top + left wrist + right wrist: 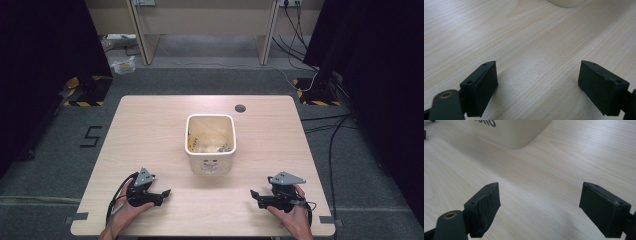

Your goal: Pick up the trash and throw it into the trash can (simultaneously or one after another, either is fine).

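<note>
In the high view a cream square tub (210,144) stands mid-bench (150,125) with pale scraps too small to identify in its bottom, and the left tongs (162,195) and right tongs (256,196) lie near the front edge on either side of it, each in a hand. In the left gripper view the left tongs (537,82) gape wide over bare wood, gripping nothing, the tub's base (566,3) at the top edge. In the right gripper view the right tongs (539,205) are equally wide and empty, the tub (511,132) well ahead.
</note>
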`<state>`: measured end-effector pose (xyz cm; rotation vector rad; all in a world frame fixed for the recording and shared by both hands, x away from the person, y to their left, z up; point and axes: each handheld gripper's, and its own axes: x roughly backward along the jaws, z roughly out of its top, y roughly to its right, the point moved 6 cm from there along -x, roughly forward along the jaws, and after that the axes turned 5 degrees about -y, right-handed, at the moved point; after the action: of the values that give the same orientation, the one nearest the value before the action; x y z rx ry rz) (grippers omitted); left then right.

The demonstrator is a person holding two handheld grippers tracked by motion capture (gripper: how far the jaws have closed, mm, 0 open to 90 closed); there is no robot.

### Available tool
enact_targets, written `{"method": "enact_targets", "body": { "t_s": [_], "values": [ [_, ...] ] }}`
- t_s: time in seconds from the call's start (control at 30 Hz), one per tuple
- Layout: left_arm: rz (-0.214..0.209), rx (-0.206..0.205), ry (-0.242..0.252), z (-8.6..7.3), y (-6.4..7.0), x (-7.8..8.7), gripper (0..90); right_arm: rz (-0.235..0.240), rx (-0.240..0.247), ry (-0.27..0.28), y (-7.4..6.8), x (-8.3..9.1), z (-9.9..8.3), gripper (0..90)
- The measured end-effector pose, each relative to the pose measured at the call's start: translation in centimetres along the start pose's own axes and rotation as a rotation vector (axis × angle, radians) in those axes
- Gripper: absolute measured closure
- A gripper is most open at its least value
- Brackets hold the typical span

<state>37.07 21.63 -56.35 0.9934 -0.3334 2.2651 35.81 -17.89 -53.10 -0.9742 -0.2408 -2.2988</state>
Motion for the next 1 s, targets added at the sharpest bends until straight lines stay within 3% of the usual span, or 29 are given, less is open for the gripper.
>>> {"method": "enact_targets", "body": {
  "t_s": [0.73, 1.0],
  "values": [
    [0.001, 0.0, -0.001, 0.0, 0.0, 0.0, 14.9, -0.003, 0.0, -0.075, -1.0, -0.8, -2.5, 16.5],
    [0.001, -0.001, -0.001, 0.0, 0.0, 0.0, 14.9, -0.001, 0.003, -0.069, -1.2, -0.8, -2.9, 15.8]
  ]
}}
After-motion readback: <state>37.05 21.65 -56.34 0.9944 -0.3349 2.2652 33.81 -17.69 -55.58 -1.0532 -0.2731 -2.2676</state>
